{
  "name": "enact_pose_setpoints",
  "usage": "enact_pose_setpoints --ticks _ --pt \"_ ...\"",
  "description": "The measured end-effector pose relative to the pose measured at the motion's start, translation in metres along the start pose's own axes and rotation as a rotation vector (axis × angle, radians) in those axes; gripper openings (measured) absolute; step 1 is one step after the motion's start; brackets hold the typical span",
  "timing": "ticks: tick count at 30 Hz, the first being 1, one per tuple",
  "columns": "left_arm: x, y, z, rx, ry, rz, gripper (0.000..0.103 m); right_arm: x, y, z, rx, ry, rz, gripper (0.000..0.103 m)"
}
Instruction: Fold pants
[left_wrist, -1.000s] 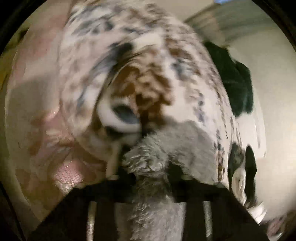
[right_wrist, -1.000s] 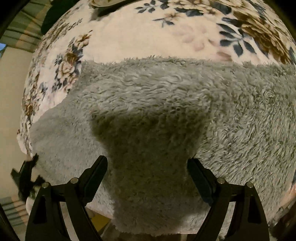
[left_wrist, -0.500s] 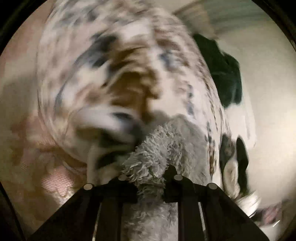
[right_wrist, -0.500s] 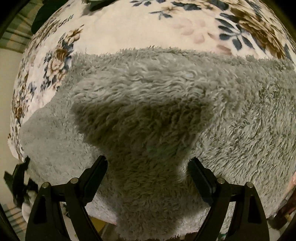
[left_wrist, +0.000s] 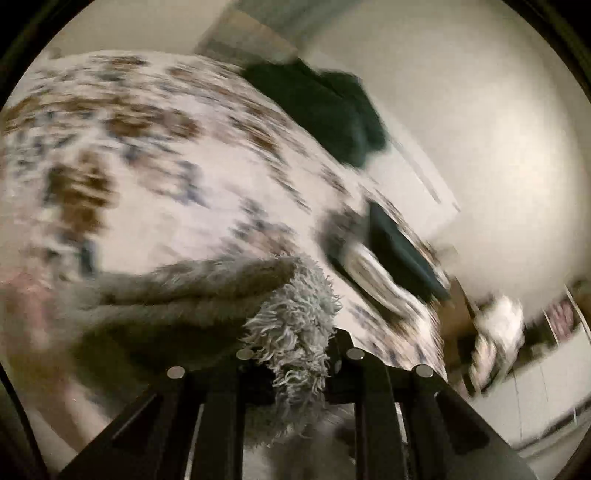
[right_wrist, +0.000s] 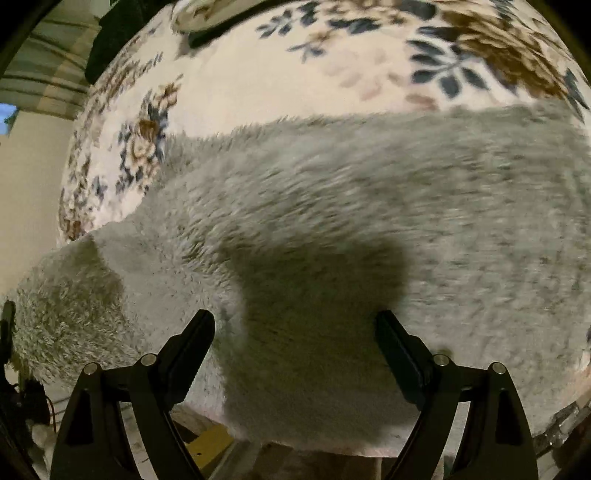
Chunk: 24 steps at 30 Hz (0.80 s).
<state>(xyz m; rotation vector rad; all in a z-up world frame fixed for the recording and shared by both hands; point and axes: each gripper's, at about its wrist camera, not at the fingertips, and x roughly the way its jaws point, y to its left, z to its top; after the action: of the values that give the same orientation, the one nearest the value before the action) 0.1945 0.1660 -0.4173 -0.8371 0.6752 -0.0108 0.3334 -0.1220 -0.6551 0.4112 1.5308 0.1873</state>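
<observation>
The fluffy grey pants (right_wrist: 332, 206) lie across a floral blanket (right_wrist: 280, 74) on a bed. My right gripper (right_wrist: 295, 332) is open, its fingers wide apart above the pants' near edge, casting a shadow on the fleece. My left gripper (left_wrist: 295, 354) is shut on an end of the grey pants (left_wrist: 291, 314) and holds it lifted above the blanket (left_wrist: 155, 155). In the right wrist view this lifted end curls up at the left (right_wrist: 70, 295).
A dark green garment (left_wrist: 332, 110) lies at the far edge of the bed. A dark folded item (left_wrist: 402, 254) with a pale cloth lies near the bed's right edge. A cream wall (left_wrist: 480, 147) is beyond. Floor and a yellow object (right_wrist: 210, 443) show below the bed edge.
My left gripper has swung with the held pants end, its view turning toward the wall. In the right wrist view the pants' left end has lifted and curled inward. The right gripper stays open.
</observation>
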Motion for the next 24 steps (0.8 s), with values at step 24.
enact_pose_setpoints --ticks 24 --pt "-0.009 0.067 0.057 -0.101 -0.016 0.240 0.016 -0.062 -0.080 0.009 0.056 -0.040 0.085 0.090"
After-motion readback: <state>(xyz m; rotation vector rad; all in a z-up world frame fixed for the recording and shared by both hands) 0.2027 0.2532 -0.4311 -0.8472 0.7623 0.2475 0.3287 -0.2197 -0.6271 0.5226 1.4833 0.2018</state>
